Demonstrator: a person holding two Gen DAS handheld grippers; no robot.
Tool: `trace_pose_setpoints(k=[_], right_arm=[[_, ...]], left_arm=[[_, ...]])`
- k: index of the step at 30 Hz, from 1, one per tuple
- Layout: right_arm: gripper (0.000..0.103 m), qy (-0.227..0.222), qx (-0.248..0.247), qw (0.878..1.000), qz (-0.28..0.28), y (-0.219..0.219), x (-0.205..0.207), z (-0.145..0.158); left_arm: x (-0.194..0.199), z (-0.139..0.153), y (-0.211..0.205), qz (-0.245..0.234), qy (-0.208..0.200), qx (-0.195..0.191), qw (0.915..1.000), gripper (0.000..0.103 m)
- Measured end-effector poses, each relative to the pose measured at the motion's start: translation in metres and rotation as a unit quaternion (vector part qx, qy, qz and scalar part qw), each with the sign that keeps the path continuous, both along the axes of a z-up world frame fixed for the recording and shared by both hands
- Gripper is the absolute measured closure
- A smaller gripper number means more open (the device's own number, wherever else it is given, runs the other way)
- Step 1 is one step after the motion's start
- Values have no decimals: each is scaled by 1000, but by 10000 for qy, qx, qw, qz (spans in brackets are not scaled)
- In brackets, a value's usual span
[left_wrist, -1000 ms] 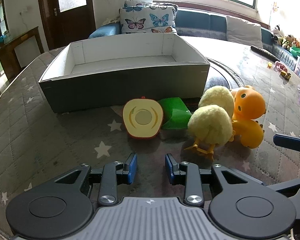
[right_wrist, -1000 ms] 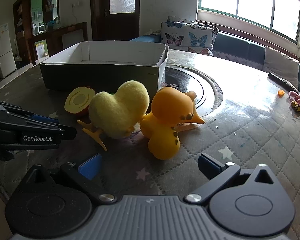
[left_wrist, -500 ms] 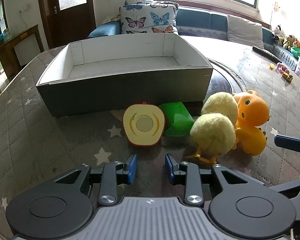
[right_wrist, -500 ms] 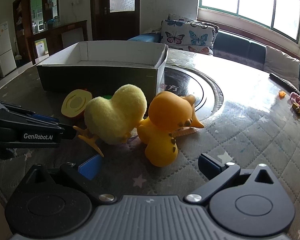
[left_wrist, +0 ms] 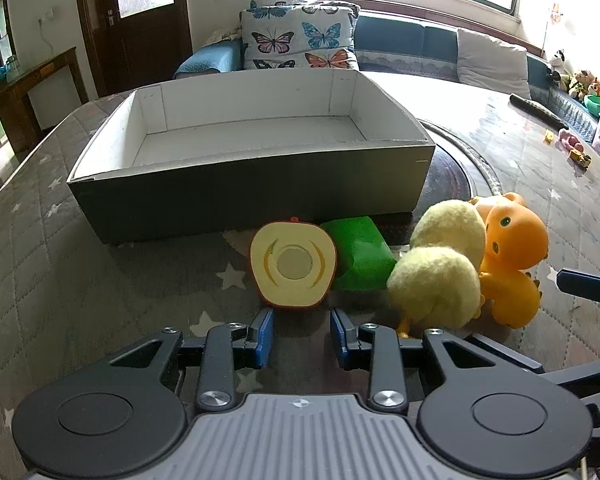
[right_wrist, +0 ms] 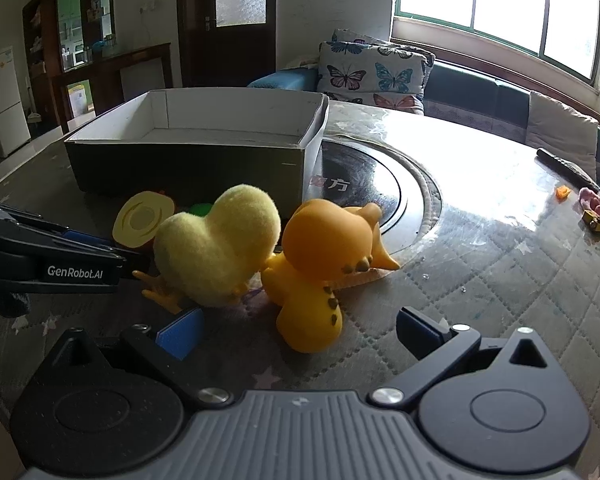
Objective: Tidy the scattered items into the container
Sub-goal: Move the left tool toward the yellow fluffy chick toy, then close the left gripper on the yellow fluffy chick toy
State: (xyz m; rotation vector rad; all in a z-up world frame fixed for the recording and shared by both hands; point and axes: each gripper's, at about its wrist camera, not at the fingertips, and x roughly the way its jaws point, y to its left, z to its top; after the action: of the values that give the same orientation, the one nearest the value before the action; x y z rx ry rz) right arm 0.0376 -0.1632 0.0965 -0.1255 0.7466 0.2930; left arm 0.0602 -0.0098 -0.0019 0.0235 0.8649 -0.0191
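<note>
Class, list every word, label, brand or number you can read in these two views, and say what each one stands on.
"GenRobot.AI": white lettering on the side of the left claw, seen in the right wrist view.
"方": a Chinese character on the dark round turntable; the red mark beside it is too cut off to read.
Papers on the far cabinet: too small to read.
Left wrist view: no readable text.

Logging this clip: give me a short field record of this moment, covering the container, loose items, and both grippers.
container: open cardboard box, nothing visible inside
loose items: toy apple half, green block, fluffy yellow chick, orange rubber duck, all on the table in front of the box
left gripper: open, empty, just short of the apple half
right gripper: open wide, empty, facing the duck
</note>
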Motion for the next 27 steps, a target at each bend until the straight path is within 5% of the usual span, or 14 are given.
trace_pose_setpoints(k=[18, 27], right_arm=[[1, -176, 103, 9997, 140, 1, 0, 16], [9, -263, 276, 9989, 286, 2, -4, 24]], left_arm=[[3, 23, 19, 26, -154, -307, 9994, 69], [9, 45, 7, -583, -309, -774, 9948, 69]])
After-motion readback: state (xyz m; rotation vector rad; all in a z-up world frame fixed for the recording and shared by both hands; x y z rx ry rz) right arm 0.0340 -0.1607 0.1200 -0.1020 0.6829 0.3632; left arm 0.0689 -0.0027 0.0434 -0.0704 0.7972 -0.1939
